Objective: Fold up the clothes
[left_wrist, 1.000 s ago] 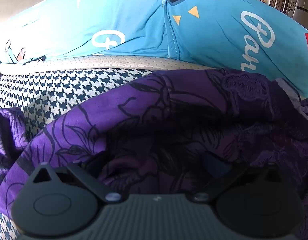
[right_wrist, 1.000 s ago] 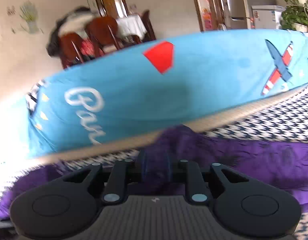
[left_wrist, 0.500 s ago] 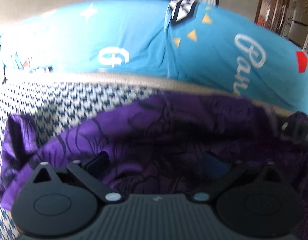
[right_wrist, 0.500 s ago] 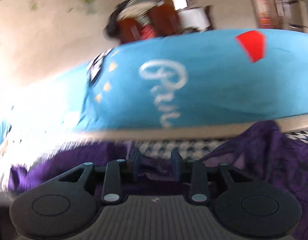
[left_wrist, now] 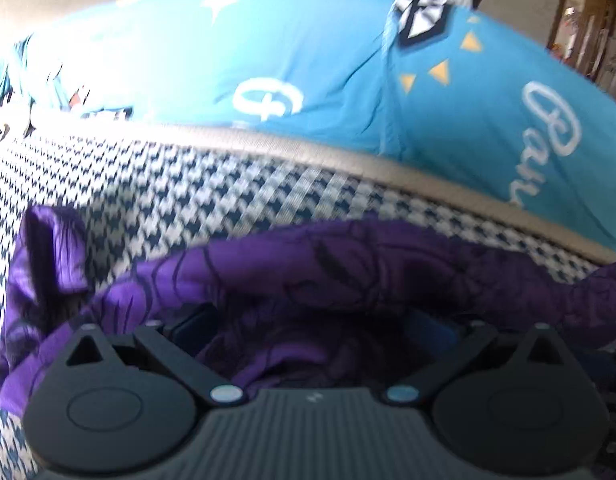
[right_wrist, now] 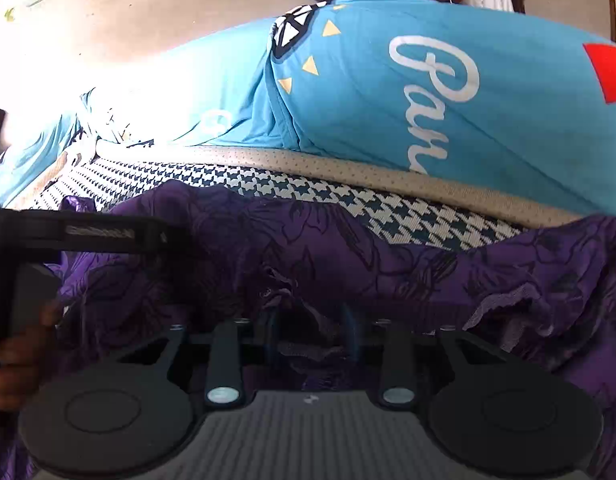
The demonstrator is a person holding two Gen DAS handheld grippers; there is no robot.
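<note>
the purple garment [left_wrist: 348, 272] is covering the left gripper's [left_wrist: 312, 332] fingertips; beside it, the blue cushion's [right_wrist: 468, 92] white lettering is running off the right edge.

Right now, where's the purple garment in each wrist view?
Left wrist: purple garment fills the lower middle, bunched over the houndstooth surface.
Right wrist: purple garment spans the middle band, edge to edge.
Shared landmark: blue cushion with white script, behind it.
</note>
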